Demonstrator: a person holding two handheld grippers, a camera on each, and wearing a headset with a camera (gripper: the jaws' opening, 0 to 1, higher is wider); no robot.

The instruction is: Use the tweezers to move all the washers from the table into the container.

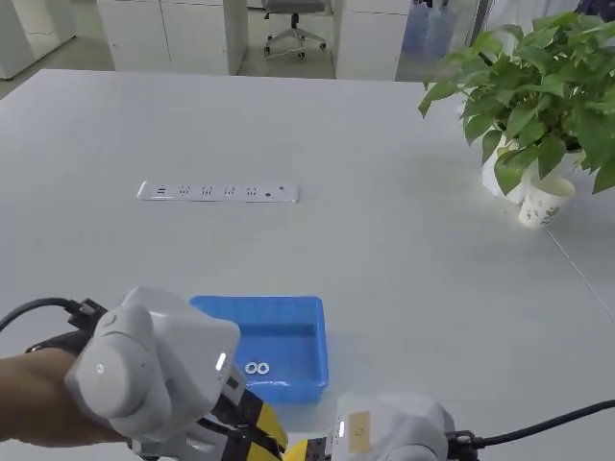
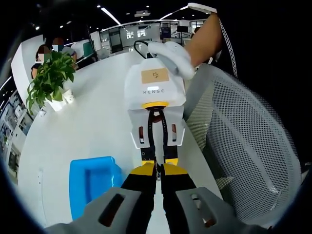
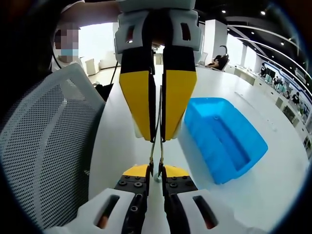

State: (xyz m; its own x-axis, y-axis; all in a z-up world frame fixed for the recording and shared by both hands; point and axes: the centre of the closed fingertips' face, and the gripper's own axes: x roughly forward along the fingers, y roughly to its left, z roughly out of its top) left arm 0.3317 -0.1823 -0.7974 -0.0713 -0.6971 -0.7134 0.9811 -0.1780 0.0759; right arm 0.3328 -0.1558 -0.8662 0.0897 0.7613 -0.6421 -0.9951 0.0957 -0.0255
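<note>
Two washers (image 1: 257, 368) in container (image 1: 318, 336), white office table (image 1: 384, 240); left tongs (image 2: 157, 170), right tongs (image 3: 156, 171) clamp tweezers (image 3: 155, 153).

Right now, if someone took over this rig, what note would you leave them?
Left hand-held gripper: shut on the tweezers.
Right hand-held gripper: shut on the same tweezers from the opposite end, tip to tip with the left.
Container: on the table just ahead of both, with two washers in it.
Done: those two.
Left: the grippers hide the near table, so I cannot tell if more wait there. Check first.
</note>
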